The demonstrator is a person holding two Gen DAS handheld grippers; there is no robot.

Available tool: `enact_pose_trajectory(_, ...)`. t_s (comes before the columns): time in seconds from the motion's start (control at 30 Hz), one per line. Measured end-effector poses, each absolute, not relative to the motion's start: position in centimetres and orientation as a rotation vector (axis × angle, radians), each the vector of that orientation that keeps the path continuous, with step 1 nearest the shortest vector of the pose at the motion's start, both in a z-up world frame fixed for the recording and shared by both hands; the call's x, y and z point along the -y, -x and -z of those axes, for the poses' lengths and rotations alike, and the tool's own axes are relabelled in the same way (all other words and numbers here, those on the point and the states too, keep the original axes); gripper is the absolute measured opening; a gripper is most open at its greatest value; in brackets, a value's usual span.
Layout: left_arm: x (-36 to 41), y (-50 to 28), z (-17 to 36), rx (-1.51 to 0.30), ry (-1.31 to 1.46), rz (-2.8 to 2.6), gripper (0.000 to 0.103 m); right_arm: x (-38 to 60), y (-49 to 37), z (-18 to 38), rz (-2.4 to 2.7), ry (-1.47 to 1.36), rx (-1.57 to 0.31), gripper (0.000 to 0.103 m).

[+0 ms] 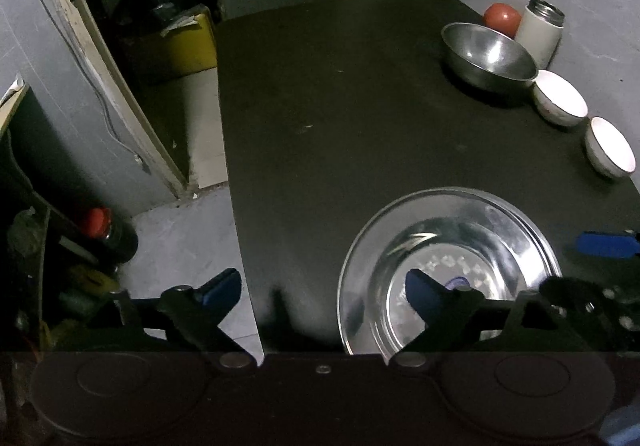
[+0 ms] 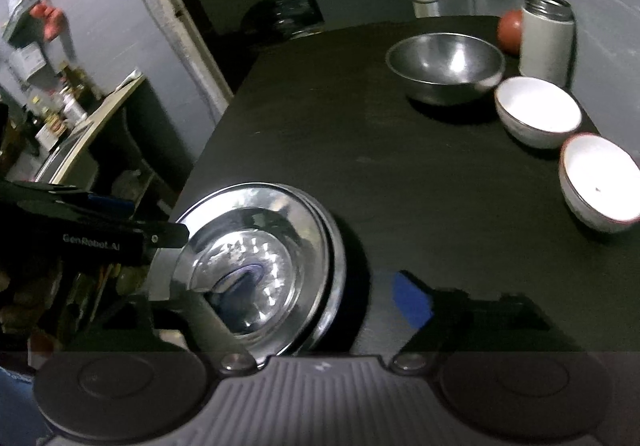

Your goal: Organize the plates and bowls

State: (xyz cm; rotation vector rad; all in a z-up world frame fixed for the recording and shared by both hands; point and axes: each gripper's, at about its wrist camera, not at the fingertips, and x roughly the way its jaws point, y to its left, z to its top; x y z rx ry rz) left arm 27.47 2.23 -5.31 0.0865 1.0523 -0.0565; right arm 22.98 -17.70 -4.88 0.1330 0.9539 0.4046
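Observation:
A shiny steel plate [image 1: 480, 230] [image 2: 296, 214] lies on the near part of the black table [image 1: 340, 118] [image 2: 400, 174]; a second rim under it suggests a stack of two. My left gripper [image 1: 320, 290] is open, with one blue-padded finger off the table's left edge and the other over the plate. My right gripper [image 2: 286, 284] is open too, its left finger over the plate and its right finger above bare table. A steel bowl [image 1: 490, 56] [image 2: 446, 66] and two white bowls [image 1: 560, 98] [image 1: 610, 148] [image 2: 538, 112] [image 2: 600, 178] sit at the far right.
A white flask [image 1: 540, 30] [image 2: 546, 40] and a red round object [image 1: 502, 18] [image 2: 510, 28] stand behind the bowls by the grey wall. Left of the table are floor, a yellow box [image 1: 188, 42], a red-capped bottle [image 1: 108, 234] and cluttered shelves [image 2: 60, 106].

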Motion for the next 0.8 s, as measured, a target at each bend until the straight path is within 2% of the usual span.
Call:
enact_pose_trajectory(0.07,-2.3,-28.1,5.5,-1.061,-0.09,0.056,0.096,17.9,-23.1,5.2,-0.386,-0.152,-0.957,0.097)
enact_pose_trajectory(0.17,-2.4,-28.8,5.8,-1.07,-0.102,0.069,0.098,18.1,-23.1,5.6,-0.354,-0.179,-0.964,0.103)
enact_pose_trajectory(0.8,0.7,-40.1,5.5,-0.955,-0.068,0.226,0.098,20.6,-26.1,6.5,-0.016,-0.423,-0.872,0.103)
